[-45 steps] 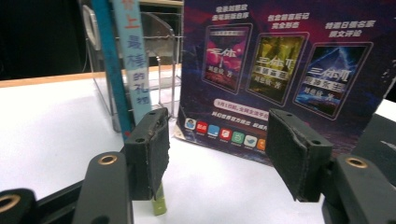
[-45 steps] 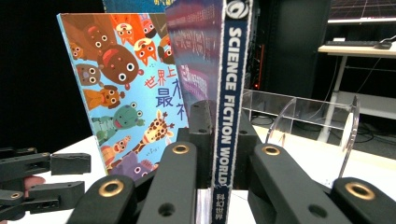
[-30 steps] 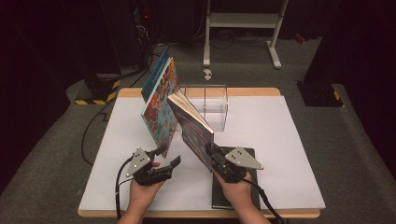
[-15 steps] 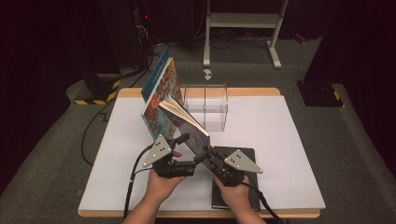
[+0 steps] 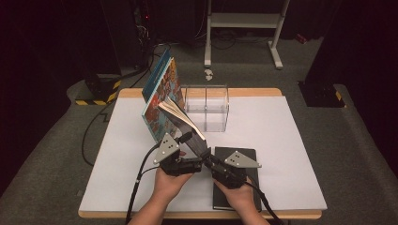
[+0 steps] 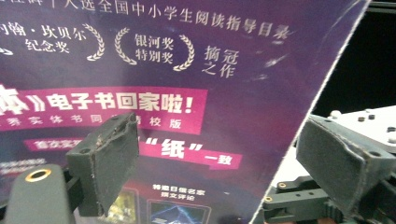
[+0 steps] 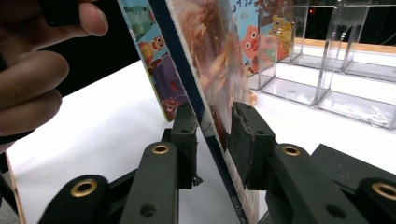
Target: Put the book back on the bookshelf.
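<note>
Now my right gripper [image 7: 212, 144] clamps the lower edge of a paperback book [image 5: 184, 123], which stands tilted above the white table [image 5: 291, 136], just in front of a colourful picture book [image 5: 162, 101] and near the clear acrylic organizer [image 5: 209, 105]. My left gripper [image 6: 224, 163] has just been opening; its jaws stand wide, with the purple cover [image 6: 187, 93] before them but not pressed. A black notebook [image 5: 248, 157] lies flat under my right hand [image 5: 237, 199].

Bright light on white worktop [image 5: 281, 140], room around dark. Close gripper views soft, a bit blurry.
</note>
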The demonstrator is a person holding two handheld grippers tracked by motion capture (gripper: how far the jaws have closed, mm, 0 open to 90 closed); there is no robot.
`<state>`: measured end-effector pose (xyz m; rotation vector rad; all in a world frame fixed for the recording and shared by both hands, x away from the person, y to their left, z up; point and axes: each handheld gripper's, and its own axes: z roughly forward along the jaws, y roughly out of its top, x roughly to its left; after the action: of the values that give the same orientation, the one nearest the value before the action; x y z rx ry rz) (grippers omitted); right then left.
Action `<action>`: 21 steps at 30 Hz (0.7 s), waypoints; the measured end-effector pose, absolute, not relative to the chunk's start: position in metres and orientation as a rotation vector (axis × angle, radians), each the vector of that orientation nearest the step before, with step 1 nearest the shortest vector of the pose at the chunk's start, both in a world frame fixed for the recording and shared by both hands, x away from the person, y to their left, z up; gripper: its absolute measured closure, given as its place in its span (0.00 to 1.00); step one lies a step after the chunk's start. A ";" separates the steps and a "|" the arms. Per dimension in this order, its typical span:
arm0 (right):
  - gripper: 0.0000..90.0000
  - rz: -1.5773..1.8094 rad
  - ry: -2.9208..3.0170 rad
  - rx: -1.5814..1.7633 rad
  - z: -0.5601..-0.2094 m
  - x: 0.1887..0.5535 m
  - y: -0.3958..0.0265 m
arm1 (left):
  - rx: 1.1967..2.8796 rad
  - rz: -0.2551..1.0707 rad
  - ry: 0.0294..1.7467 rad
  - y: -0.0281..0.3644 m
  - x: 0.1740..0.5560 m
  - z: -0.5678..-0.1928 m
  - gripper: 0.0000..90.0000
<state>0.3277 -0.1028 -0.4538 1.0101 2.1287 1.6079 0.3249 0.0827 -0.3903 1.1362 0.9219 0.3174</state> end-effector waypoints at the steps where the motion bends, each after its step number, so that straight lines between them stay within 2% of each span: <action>1: 0.79 1.610 2.132 1.002 -0.454 0.328 -0.102 | 1.140 0.323 0.926 0.083 0.325 -0.391 0.15; 21: 0.80 1.614 2.197 0.897 -0.451 0.318 -0.076 | 1.175 0.343 0.971 0.093 0.327 -0.396 0.15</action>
<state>0.3183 -0.0759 -0.4514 0.8974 2.1968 1.6143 0.3274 0.0933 -0.3960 1.1754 0.9713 0.3432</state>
